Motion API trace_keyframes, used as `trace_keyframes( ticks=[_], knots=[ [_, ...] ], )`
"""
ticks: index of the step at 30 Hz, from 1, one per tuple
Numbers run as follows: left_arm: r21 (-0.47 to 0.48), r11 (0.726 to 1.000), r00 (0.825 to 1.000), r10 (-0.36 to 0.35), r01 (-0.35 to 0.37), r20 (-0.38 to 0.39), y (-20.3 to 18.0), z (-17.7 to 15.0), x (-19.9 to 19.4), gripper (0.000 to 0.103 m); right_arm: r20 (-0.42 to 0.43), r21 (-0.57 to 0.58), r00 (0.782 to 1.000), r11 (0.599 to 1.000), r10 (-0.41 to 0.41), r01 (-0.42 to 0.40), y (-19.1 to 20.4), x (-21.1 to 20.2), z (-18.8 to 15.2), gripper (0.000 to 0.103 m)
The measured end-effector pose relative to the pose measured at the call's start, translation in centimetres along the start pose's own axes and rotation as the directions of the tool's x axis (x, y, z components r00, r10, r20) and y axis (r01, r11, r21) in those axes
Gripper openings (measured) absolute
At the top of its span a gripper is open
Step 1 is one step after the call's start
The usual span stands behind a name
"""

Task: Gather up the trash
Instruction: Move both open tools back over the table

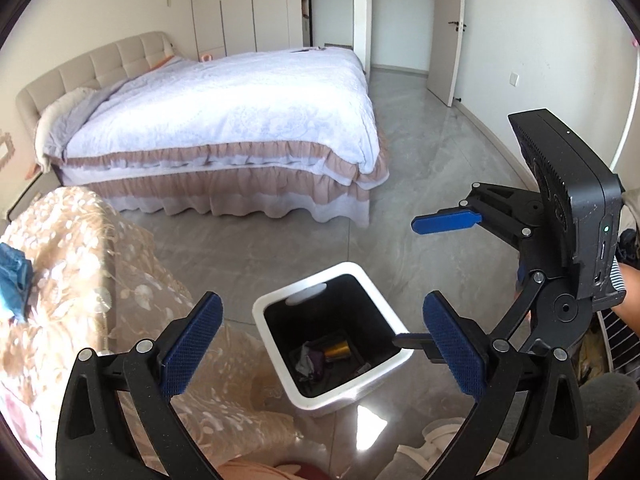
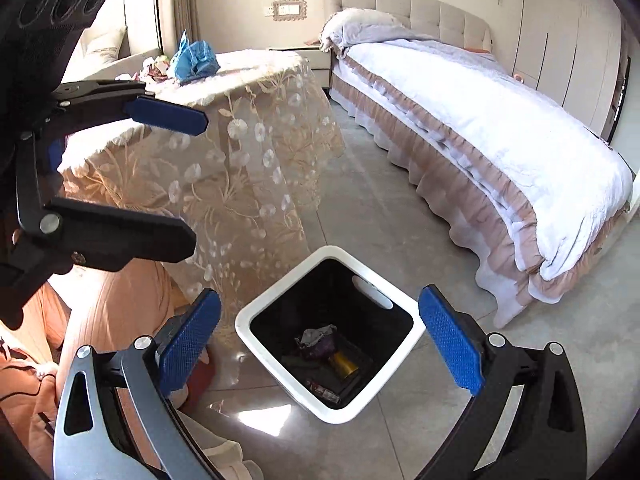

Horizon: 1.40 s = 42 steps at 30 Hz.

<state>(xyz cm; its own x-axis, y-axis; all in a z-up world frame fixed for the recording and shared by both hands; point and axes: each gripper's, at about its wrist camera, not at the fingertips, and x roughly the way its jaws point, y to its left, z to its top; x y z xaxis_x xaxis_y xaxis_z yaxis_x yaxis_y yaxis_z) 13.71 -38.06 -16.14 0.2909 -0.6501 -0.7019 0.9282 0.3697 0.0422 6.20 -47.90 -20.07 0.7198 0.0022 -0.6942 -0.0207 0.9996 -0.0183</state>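
1. On the floor [image 1: 420, 184] between the bed [image 1: 224, 120] and the cloth-draped worktop [image 2: 224, 148] stands a white bin [image 2: 256, 312] with a black inside.
2. Trash lies at the bin's bottom: a gold can [image 2: 345, 364], a crumpled wrapper [image 2: 316, 340] touching it, and a few darker scraps too dim to name.
3. More trash sits on the worktop, well apart from the bin: a blue bag [image 2: 195, 60] with crumpled paper [image 2: 154, 68] just beside it.
4. Left hand-held gripper [image 1: 326, 346] hangs above the bin, blue pads spread wide, holding nothing.
5. Right hand-held gripper [image 2: 320, 344] hangs above the bin too, pads spread wide, nothing between them.
6. Each gripper shows in the other's view, off to the side.
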Motion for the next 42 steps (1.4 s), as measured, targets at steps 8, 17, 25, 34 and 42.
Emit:
trace_keyframes(
  ticks=[8,17,25,34,42],
  knots=[
    [-0.046,0.956,0.948,0.293,-0.289,0.128,0.5,-0.4,-7.3,0.098,0.186,0.007,0.982,0.999,-0.034,0.033,2.5,-4.2,4.0,0.099],
    [-0.217,0.885,0.879,0.448,-0.411,0.160,3.2,-2.3,-13.5,0.098,0.336,0.005,0.942,1.000,0.020,-0.023,6.2,-6.3,8.1,0.099],
    [-0.320,0.820,0.828,0.539,-0.474,0.155,5.8,-5.0,-17.4,0.098,0.374,-0.034,0.922,0.995,0.101,-0.096,10.0,-5.9,10.9,0.099],
    [-0.445,0.726,0.774,0.624,-0.524,0.107,9.8,-8.5,-20.9,0.098,0.359,-0.087,0.914,0.982,0.191,-0.170,14.7,-3.2,13.2,0.099],
    [-0.476,0.585,0.671,0.741,-0.657,-0.016,14.0,-12.4,-22.2,0.098,0.289,-0.171,0.922,0.962,0.256,-0.213,20.0,0.7,15.6,0.099]
  ],
)
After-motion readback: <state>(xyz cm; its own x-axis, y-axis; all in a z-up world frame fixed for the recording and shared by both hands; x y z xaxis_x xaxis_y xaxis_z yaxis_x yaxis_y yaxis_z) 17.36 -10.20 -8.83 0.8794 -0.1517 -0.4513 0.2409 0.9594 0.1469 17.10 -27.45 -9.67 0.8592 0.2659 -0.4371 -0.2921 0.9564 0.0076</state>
